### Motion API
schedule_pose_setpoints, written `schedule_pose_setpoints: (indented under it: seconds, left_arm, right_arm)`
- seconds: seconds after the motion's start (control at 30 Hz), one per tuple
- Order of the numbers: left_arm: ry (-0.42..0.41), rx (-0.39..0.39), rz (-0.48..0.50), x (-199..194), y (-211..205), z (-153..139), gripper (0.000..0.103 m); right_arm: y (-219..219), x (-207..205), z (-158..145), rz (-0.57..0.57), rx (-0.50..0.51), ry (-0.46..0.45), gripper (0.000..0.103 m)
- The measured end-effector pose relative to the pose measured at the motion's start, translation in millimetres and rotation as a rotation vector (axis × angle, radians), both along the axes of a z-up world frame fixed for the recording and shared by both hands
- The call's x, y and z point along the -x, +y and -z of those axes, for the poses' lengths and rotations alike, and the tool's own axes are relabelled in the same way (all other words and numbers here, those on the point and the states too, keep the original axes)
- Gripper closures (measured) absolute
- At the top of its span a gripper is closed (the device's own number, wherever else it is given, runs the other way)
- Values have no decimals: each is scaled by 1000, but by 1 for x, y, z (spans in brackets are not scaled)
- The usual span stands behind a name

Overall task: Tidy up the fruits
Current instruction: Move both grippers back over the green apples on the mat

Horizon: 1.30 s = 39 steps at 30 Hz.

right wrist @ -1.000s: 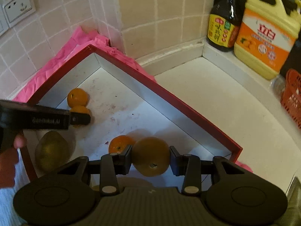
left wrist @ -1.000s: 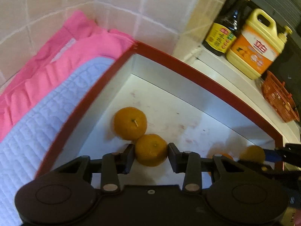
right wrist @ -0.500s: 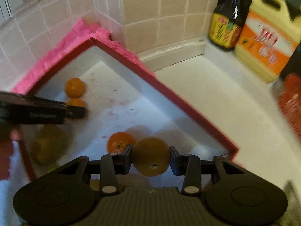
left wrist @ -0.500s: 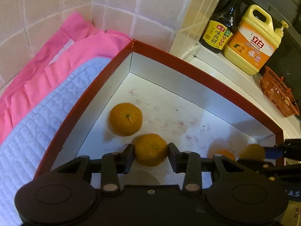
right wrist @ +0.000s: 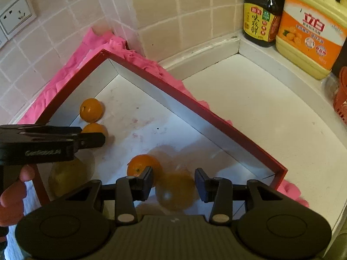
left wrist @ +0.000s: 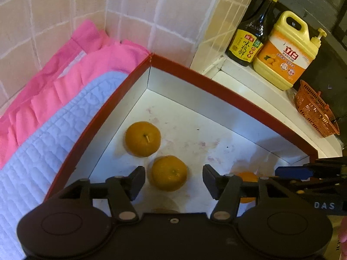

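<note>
A red-rimmed box (left wrist: 227, 91) with a white floor holds the fruit. In the left wrist view my left gripper (left wrist: 173, 179) is open around an orange (left wrist: 169, 173) that rests on the box floor, with another orange (left wrist: 143, 138) just beyond it. In the right wrist view my right gripper (right wrist: 173, 182) is open, and a blurred orange (right wrist: 175, 191) sits between and below its fingers, free of the pads. A brighter orange (right wrist: 141, 168) lies by its left finger. A yellowish pear-like fruit (right wrist: 67, 176) lies at the box's near left.
Pink cloth (left wrist: 71, 65) and a white quilted cloth (left wrist: 49, 130) lie left of the box by the tiled wall. A dark sauce bottle (left wrist: 253, 32), a yellow detergent jug (left wrist: 286, 52) and an orange plastic basket (left wrist: 314, 110) stand on the white counter (right wrist: 260, 112).
Both grippers have opened. The left one let go of its orange, which now rests on the box floor. The right one released its orange, which is dropping, blurred.
</note>
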State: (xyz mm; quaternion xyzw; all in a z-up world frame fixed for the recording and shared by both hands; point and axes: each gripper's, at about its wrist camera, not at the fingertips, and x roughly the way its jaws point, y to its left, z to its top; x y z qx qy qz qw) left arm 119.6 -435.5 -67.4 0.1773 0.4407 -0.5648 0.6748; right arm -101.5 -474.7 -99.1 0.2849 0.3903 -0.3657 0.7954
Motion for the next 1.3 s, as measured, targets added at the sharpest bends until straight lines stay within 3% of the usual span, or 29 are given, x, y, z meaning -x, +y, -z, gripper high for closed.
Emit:
schedule_pose_setpoints:
  seconds: [0.23, 0.37, 0.63, 0.87, 1.03, 1.17, 1.3]
  left_arm:
    - [-2, 62, -43, -3, 32, -29, 33]
    - [3, 130, -105, -1, 72, -53, 33]
    - [-71, 212, -272, -14, 185, -89, 25]
    - [-125, 173, -575, -57, 323, -90, 25]
    - [-108, 48, -843, -97, 414, -65, 25]
    - [-24, -11, -958, -121, 459, -39, 25]
    - [91, 16, -1005, -136, 477, -13, 25]
  right_arm:
    - [13, 8, -21, 8, 31, -42, 57]
    - [34, 6, -51, 8, 124, -69, 27]
    - [85, -28, -99, -73, 228, -176, 8]
    - [147, -92, -99, -246, 160, -244, 8]
    - [216, -151, -75, -467, 92, -199, 8]
    - [276, -191, -55, -684, 80, -144, 19]
    - [326, -219, -34, -822, 62, -113, 19]
